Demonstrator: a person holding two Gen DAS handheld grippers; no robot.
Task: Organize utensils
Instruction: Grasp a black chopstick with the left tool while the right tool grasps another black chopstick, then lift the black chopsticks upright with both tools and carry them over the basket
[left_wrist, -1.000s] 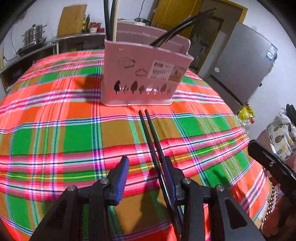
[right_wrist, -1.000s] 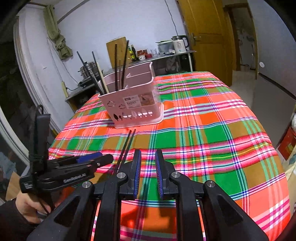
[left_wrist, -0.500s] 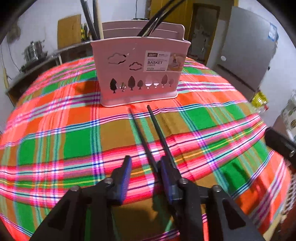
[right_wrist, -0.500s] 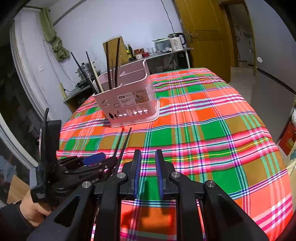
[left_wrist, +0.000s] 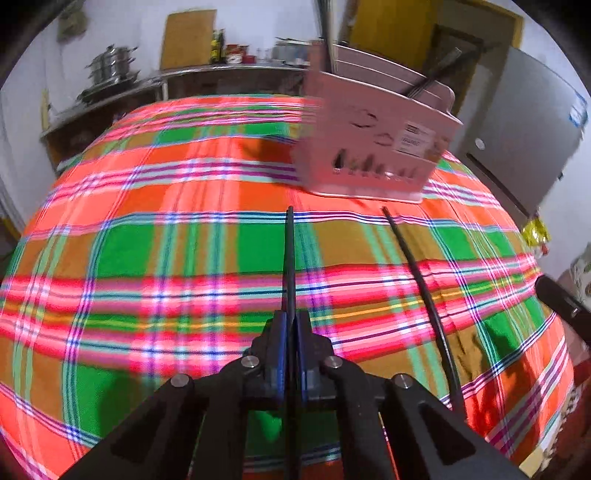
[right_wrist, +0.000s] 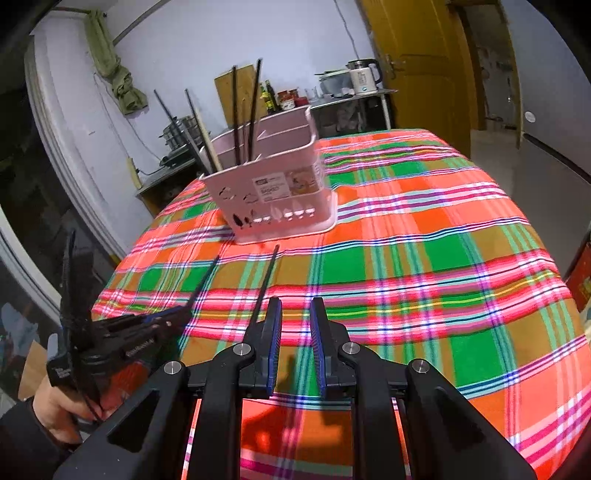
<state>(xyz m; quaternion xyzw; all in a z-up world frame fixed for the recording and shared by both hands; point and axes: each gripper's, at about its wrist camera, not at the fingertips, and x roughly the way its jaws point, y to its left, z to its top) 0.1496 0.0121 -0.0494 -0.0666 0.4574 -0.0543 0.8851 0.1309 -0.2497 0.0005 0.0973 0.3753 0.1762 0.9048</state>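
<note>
Left claw (left_wrist: 291, 325) is clamped tight on one black chopstick (left_wrist: 289, 258), which sticks straight out fwd from between the blue pads over the plaid cloth; its tip points toward the pink basket (left_wrist: 373, 147) but stops short of it. The 2nd chopstick (left_wrist: 417, 280) lies loose on the bench (left_wrist: 147, 258) just to the right, apart from the held one, far tip near the basket's base. Right claw (right_wrist: 295, 339) hangs over the cloth w/ jaws a little apart, gripping nothing; the loose chopstick runs just beside its left finger, touching or not I can't tell. Basket stands upright toward the far side of the bench, several dark chopsticks (right_wrist: 243, 114) already standing in its compartments; which compartment, can't tell.
</note>
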